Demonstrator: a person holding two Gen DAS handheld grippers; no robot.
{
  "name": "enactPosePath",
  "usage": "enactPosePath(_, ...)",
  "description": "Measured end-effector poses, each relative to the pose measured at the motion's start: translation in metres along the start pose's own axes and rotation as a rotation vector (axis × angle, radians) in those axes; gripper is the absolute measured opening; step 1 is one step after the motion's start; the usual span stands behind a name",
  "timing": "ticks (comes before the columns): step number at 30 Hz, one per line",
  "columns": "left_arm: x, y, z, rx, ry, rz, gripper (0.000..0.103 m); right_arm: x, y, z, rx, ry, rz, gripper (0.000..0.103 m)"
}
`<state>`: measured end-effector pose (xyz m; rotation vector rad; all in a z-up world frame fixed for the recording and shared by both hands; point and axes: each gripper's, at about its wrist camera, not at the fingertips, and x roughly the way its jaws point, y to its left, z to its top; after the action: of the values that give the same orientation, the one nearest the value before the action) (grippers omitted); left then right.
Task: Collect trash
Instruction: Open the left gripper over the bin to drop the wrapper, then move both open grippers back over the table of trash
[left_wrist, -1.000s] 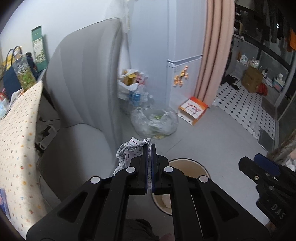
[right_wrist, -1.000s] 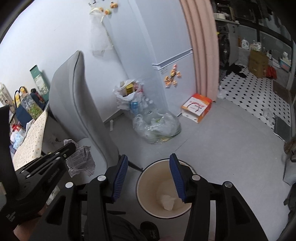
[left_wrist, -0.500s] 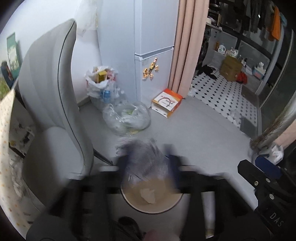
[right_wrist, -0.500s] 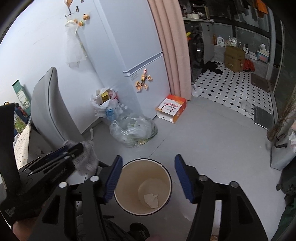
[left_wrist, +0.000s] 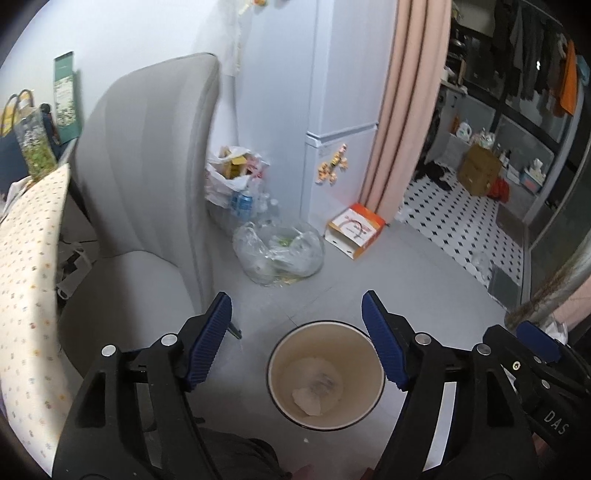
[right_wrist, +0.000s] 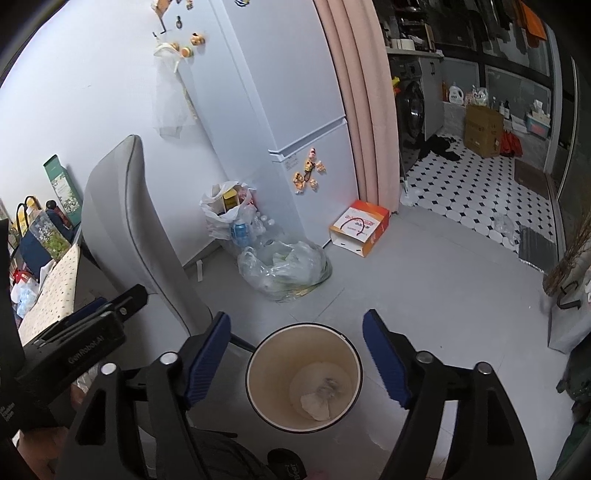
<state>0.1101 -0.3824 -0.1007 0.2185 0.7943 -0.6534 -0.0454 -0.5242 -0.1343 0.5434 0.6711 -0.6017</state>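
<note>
The crumpled paper that the left gripper (left_wrist: 296, 314) pinched a second ago has left it: in the left wrist view its jaws are opening wide with nothing between them, and the paper lies in the bin (left_wrist: 282, 354) just below and ahead of the fingertips, beside white trash (left_wrist: 308, 400). In the right wrist view the right gripper (right_wrist: 296, 332), also opening and empty, hangs over the same bin (right_wrist: 258, 365), the grey chair (right_wrist: 122, 221) to its left.
</note>
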Motion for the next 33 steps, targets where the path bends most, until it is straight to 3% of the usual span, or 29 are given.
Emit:
enactPosePath(7,-0.044,0.048,0.001,-0.084,-0.104,0.094,0.085,-0.019,0.05,0.002,-0.103,-0.037,0.059,0.086)
enactPosePath(17,-0.123,0.143,-0.022,-0.233,-0.233,0.233,0.095,-0.05,0.16,-0.021,-0.275,-0.065,0.189,0.091)
enactPosePath(33,-0.203,0.258,-0.086,-0.438,-0.311,0.353,0.097,-0.095,0.282,-0.074,-0.476,-0.088,0.278,0.095)
